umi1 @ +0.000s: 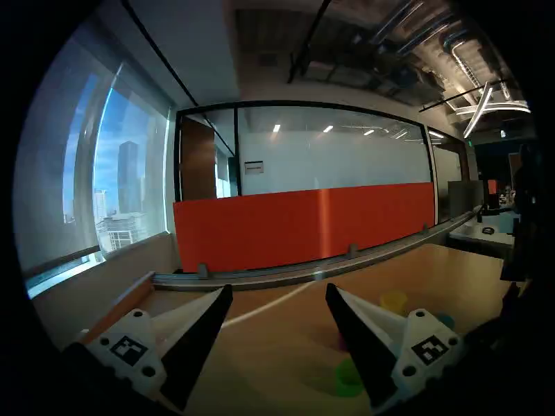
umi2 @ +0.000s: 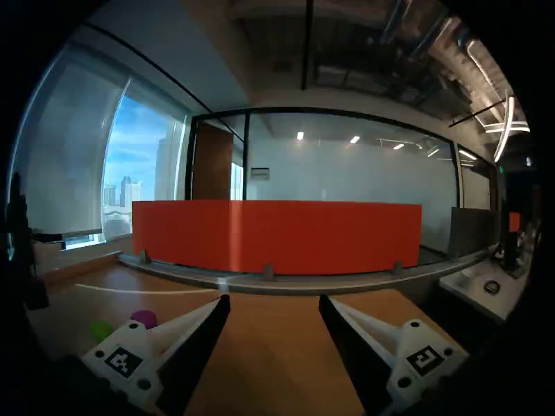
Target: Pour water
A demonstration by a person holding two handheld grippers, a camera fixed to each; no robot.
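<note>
Left gripper [umi1: 277, 288] level above wooden desk [umi1: 277, 347], jaws wide apart, empty, likely poised for pickup. Green cup [umi1: 349, 378] low by its right finger, yellow cup [umi1: 394, 300] just beyond fingertip. Right gripper [umi2: 274, 299] likewise spread, holding nothing. Purple cup [umi2: 144, 318] sits left of its left finger.

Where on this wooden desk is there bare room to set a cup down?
The desk is bare ahead of the right gripper, up to the orange divider, and between the open fingers of the left gripper. It is crowded where the yellow cup, green cup and purple cup cluster, between the two grippers.
</note>
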